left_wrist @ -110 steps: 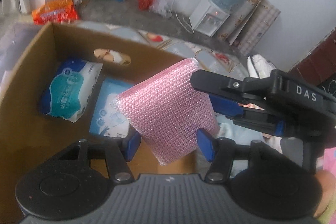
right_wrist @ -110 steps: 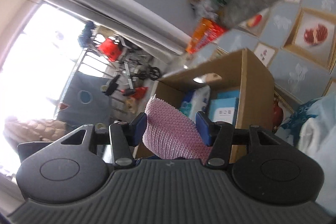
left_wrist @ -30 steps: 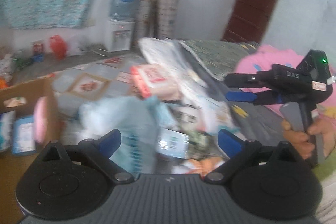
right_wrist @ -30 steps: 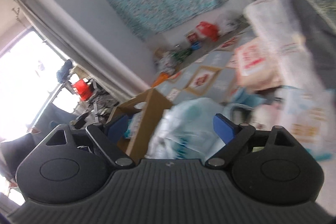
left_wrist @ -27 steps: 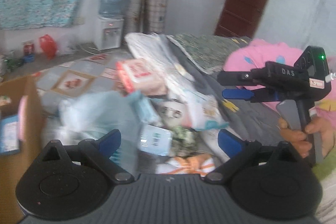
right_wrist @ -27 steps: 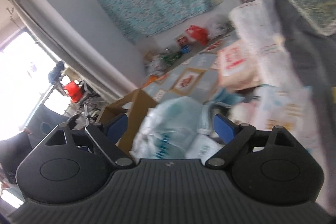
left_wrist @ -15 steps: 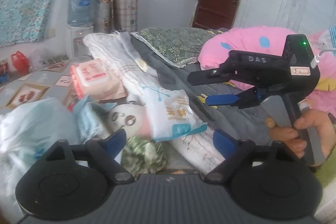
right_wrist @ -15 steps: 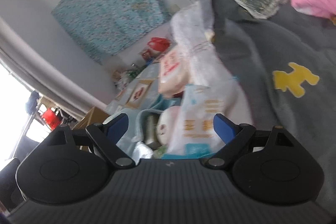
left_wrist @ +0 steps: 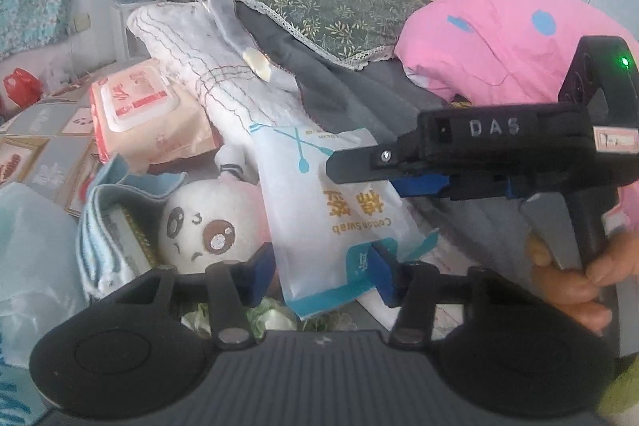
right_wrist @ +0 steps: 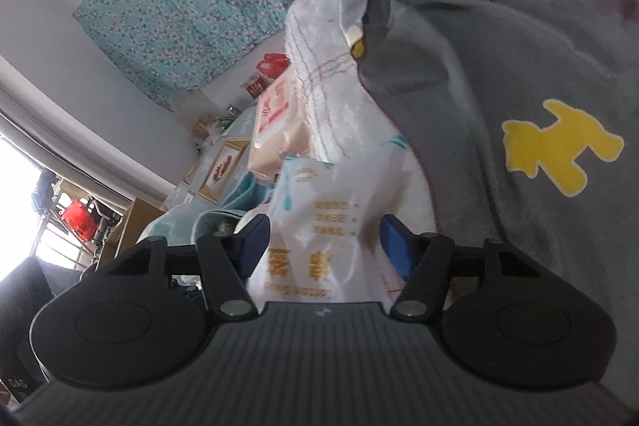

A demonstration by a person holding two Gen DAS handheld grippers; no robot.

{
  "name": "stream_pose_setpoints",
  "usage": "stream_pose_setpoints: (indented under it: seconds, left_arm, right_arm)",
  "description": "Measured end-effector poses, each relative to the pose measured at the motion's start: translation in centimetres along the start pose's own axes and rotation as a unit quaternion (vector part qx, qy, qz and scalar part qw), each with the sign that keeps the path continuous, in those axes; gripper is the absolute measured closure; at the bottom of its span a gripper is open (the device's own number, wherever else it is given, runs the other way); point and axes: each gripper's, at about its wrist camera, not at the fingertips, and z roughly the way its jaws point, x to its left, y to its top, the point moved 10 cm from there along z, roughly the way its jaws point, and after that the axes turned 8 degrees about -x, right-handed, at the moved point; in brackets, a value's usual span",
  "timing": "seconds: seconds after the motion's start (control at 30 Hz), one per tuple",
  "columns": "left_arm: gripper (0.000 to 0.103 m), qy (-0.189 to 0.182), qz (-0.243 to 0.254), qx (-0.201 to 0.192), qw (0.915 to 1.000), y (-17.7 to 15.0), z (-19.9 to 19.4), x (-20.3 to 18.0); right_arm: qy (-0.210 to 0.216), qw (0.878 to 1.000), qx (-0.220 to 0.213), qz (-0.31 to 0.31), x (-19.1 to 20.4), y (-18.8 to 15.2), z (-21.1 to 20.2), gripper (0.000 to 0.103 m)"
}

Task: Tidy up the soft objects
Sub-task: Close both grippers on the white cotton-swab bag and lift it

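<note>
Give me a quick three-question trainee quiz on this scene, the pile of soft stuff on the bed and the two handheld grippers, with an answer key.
1. True or false: the white and blue plastic cotton swab packet lies between the fingers of the left gripper.
2. Which thing lies just left of that packet in the left wrist view?
A. white round plush toy with a drawn face
B. green leaf-print pillow
C. pink bedding with blue spots
3. Fill in: the right gripper reaches over the ____ packet.

Key: 1 true; 2 A; 3 cotton swab
</note>
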Motion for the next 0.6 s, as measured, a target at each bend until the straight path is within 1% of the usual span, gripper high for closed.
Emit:
stream_pose_setpoints:
  seconds: [0.07,0.1,0.17,0.2,0.27,0.47,0.6]
  left_arm:
    - [0.051,-0.004,-0.001,-0.001,1.0000,0.2,0.3,-0.1]
    - [0.051,-0.006,-0.002,-0.001,1.0000,0.3,0.5,-0.2]
    - [0.053,-0.011,-0.008,0.001,0.9999,0.4,0.8,-0.3]
    - [0.056,-0.016,-0.014,0.001,0.9998,0.4,0.8,-0.3]
    - [0.056,-0.020,-0.022,0.001,0.9995,0.4,0.6,-0.4]
    - [0.058,-0.030,-0.024,-0.017,0.9991,0.7,-1.4,-1.0]
    - [0.062,-0.034,-0.026,-0.038,0.9984,1.0,-4.2,-1.4]
  right_arm:
    - [-0.002,1.000,-0.007,-0.009,-0.1,0.0,0.1,0.054]
    - [0.001,1.000,-0.008,-0.010,-0.1,0.0,0.0,0.059]
    - [0.003,1.000,-0.011,-0.014,0.1,-0.1,-0.1,0.066]
    - [0.003,1.000,-0.013,-0.018,0.2,-0.2,-0.2,0.069]
    - [0.004,1.000,-0.016,-0.022,0.7,-0.1,-0.4,0.072]
    - [0.015,0.999,-0.025,-0.029,2.7,-0.1,-2.1,0.075]
    - [0.031,0.999,-0.032,-0.032,4.8,-0.3,-3.9,0.075]
